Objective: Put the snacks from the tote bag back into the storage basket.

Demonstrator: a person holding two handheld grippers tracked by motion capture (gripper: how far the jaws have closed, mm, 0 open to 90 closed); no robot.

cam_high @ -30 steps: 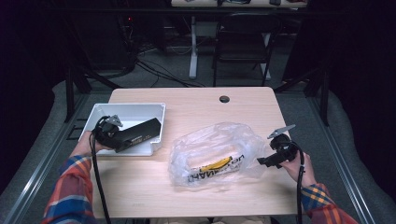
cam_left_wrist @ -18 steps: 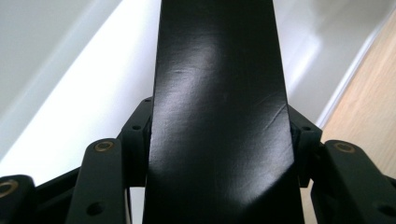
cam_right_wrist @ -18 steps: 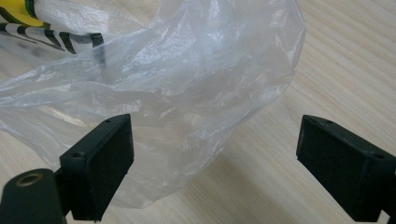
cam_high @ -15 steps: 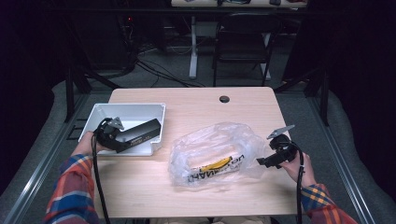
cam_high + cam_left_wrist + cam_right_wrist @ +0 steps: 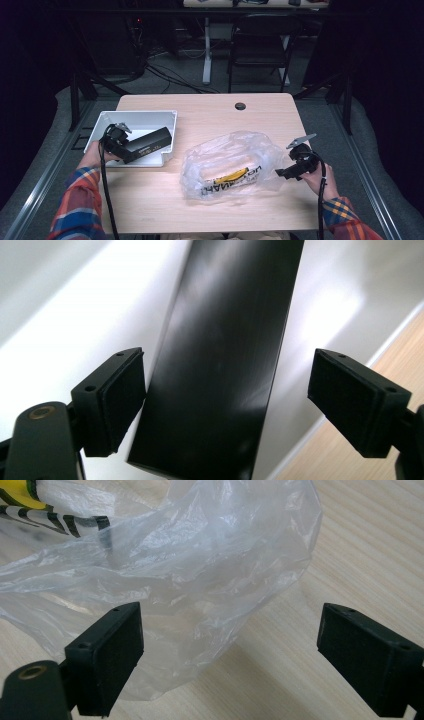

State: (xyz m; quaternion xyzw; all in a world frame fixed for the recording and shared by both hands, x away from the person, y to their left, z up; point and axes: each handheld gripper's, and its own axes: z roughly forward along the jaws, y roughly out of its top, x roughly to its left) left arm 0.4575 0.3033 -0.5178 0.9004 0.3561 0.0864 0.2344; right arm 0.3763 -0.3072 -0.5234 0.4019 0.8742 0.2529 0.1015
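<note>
Both sleeves [image 5: 80, 200] are plaid flannel, with red, blue and yellow checks. The left gripper [image 5: 227, 405] is black: two block-shaped jaws, each with a dark flat pad and small screw holes on the outer face, and a brass-coloured ring on the arm at bottom left. The right gripper [image 5: 230, 660] has the same build. A grey three-cornered plate [image 5: 301, 140] sits on it, and a black cable [image 5: 320, 200] trails from it.

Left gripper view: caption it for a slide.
Left gripper open, jaws just opened, long glossy black box between them in the white plastic bin.
</note>
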